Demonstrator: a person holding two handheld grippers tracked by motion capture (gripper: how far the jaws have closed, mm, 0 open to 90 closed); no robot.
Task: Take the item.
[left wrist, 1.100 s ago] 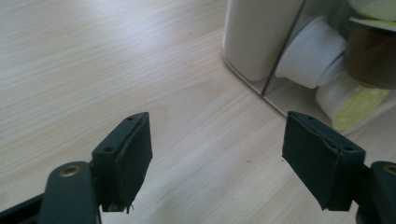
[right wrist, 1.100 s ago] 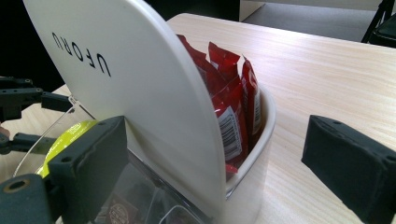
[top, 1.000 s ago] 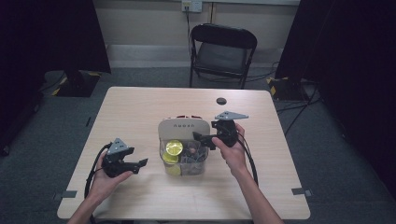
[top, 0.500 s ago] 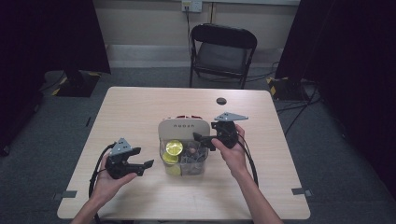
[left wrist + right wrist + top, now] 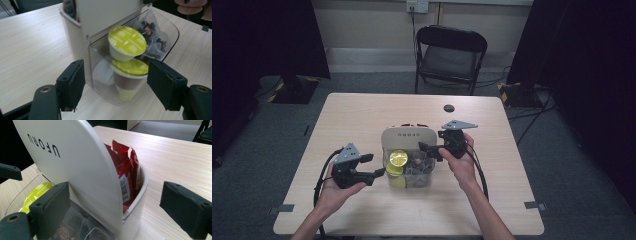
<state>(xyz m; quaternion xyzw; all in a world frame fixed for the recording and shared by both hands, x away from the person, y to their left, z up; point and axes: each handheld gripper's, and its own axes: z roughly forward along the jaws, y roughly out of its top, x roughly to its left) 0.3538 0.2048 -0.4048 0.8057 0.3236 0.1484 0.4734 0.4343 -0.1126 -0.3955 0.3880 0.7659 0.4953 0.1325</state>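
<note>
Organizer caddy [image 5: 408,137] sits mid-table [image 5: 362,115], a cream body with a tall rounded back panel and a clear plastic front bin [image 5: 165,27]. Nothing has been taken out or lifted clear yet; by my reading the work is at the approach stage, with the grasp itself yet to come.

Contents, big to small:
- Rear cream pocket: red sachets [image 5: 126,173] standing upright, packed close.
- Clear front bin, one side: two yellow-lidded coffee capsules, the upper capsule [image 5: 127,43] resting on the lower capsule [image 5: 130,75].
- Clear front bin, other side: dark pyramid tea bags [image 5: 150,32] in a loose heap.

Left gripper [image 5: 377,174] is just beside the bin's near corner; its jaws have just been narrowing but remain apart, pads clear of the plastic, gripping nothing. The lower capsule shows between them, behind the clear wall.

Right gripper [image 5: 426,148] is spread wide astride the caddy's back panel, not pressing on it.

Small black disc [image 5: 449,108] lies well apart, toward the far edge.
</note>
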